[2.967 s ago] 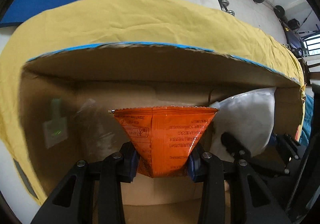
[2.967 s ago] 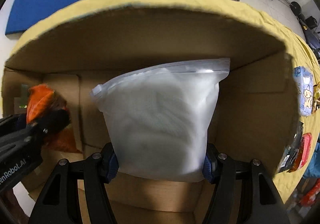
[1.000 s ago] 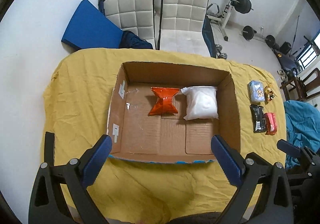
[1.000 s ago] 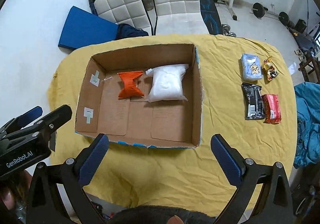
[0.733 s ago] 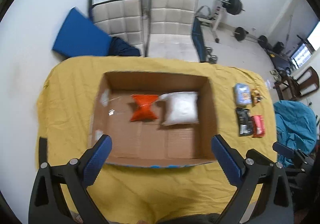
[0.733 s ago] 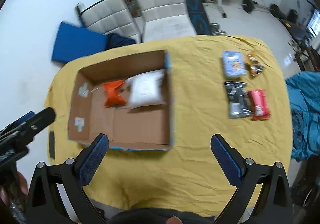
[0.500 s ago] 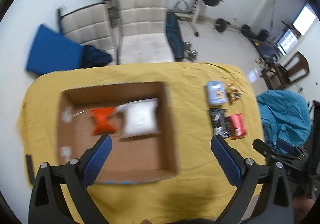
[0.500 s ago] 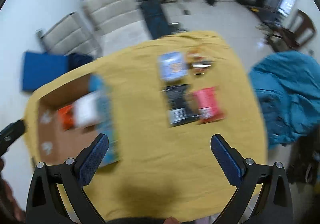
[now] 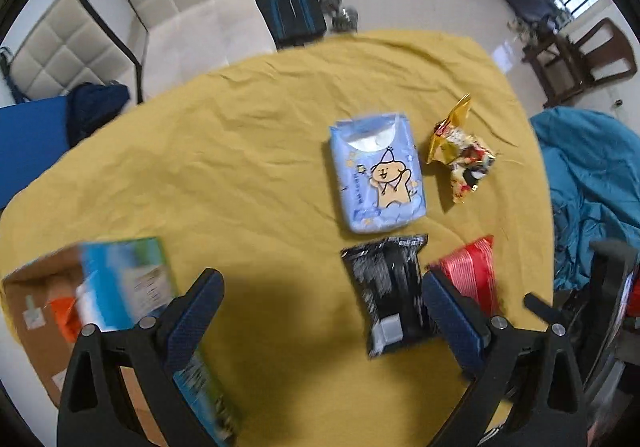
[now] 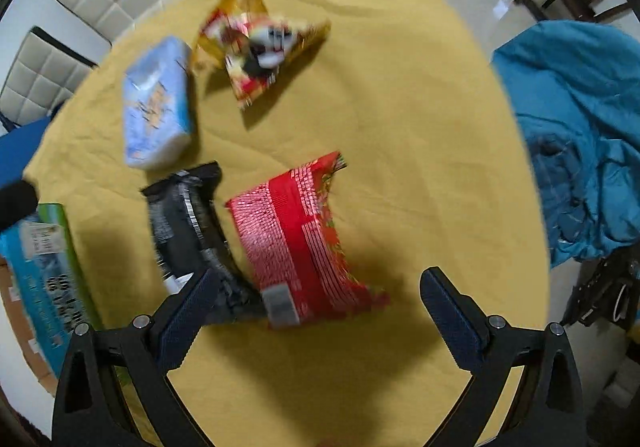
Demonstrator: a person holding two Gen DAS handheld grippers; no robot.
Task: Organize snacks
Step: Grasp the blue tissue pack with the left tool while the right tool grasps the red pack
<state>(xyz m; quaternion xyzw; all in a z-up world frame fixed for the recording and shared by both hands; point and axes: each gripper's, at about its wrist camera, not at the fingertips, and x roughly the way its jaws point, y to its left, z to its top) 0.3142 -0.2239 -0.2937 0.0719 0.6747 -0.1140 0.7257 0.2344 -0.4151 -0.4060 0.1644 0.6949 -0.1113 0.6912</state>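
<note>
Lying on the yellow cloth (image 9: 224,175): four snack packets (image 9: 378,175).

Four packets and a box on the cloth-covered table

The tissue pack (image 9: 378,177) and crumpled wrapper (image 9: 460,151) lie side by side toward the far edge of the table (image 9: 240,167); the foil packet (image 9: 390,297) and ridged packet (image 9: 474,273) lie side by side nearer, behind the former pair. The cardboard box (image 9: 36,311) sits at the left edge.
</note>
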